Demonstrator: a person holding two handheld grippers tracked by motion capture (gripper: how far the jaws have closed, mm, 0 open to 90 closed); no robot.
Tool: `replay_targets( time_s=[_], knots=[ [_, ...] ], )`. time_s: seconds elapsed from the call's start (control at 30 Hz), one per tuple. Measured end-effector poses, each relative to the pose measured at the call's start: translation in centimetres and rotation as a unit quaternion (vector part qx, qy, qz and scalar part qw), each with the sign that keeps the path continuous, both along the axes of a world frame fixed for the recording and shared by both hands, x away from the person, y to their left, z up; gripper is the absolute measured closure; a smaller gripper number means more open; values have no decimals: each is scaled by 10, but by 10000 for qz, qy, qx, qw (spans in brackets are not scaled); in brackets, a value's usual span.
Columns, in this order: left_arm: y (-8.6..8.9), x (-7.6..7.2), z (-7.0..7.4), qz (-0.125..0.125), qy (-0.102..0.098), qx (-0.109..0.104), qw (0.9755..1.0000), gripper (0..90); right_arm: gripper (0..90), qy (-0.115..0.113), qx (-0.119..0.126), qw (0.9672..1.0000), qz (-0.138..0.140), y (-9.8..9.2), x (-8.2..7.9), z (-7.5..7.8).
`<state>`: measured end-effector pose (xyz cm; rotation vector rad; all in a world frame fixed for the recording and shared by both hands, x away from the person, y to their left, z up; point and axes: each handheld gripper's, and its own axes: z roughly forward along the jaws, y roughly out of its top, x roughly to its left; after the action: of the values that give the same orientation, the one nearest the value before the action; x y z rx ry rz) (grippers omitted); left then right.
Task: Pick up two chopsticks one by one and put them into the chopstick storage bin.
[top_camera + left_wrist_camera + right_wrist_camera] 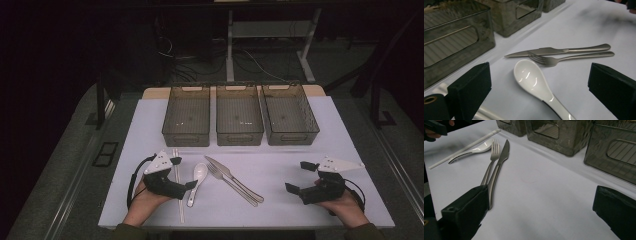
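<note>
The left gripper (183, 173) hung with jaws apart just over the white spoon (197, 176), whose handle end ran off the bottom of the left gripper view. The high view alone showed all three grey bins (239, 116). The right gripper (300, 176), jaws wide and empty, faced the knife (498, 170) and fork (491, 161); no writing was legible.

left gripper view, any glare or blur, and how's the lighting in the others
Left gripper view: bright glints on the white ceramic spoon, the bins' edges soft. High view: the white table is lit, the room behind it dark. Right gripper view: knife and fork sharp, soft shadows.
</note>
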<state>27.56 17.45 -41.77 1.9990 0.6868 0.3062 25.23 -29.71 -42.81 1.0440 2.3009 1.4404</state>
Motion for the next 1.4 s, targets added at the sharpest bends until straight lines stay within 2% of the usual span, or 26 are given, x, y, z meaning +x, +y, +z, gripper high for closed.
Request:
replay_targets(
  time_s=[0.1,0.23,0.27,0.4,0.6,0.77,0.9,0.97,1.03,1.07,1.1,1.13,1.17,1.23,1.4],
  knots=[
    [6,3,1,78,-64,169,9998,64,8,-18,-30,10000,13,0,-1,0],
    [12,5,2,223,-52,173,9996,123,8,-10,-4,10000,-19,0,0,0],
    [14,8,1,325,-20,201,9993,131,8,3,-12,10000,-32,0,1,0],
    [18,11,0,445,-4,275,9986,156,8,-2,-8,10000,-14,0,0,0],
    [25,17,0,702,9,290,9971,304,8,3,-64,10000,4,2,1,0],
    [32,30,-3,1003,37,391,9942,456,8,-10,-61,10000,-17,3,-1,1],
    [36,36,-3,1140,86,467,9924,591,8,4,-62,10000,-35,2,0,0],
    [39,42,-4,1288,85,498,9904,656,8,12,-46,10000,-34,2,1,0],
    [40,45,-4,1318,97,563,9896,712,8,12,-45,10000,-42,2,0,0],
    [42,48,-4,1351,106,596,9890,712,8,12,-45,10000,-42,2,0,0],
    [43,51,-5,1407,143,615,9880,768,8,12,-40,10000,-42,2,0,0],
    [44,53,-6,1477,175,620,9869,768,8,12,-40,10000,-42,2,0,0],
    [46,58,-8,1513,215,666,9860,817,8,18,-28,10000,-46,2,0,0],
    [47,60,-9,1530,230,639,9859,866,8,26,-8,10000,-59,1,1,0],
    [50,73,-14,1585,329,714,9842,885,8,27,17,10000,-76,1,1,0]
  ],
)
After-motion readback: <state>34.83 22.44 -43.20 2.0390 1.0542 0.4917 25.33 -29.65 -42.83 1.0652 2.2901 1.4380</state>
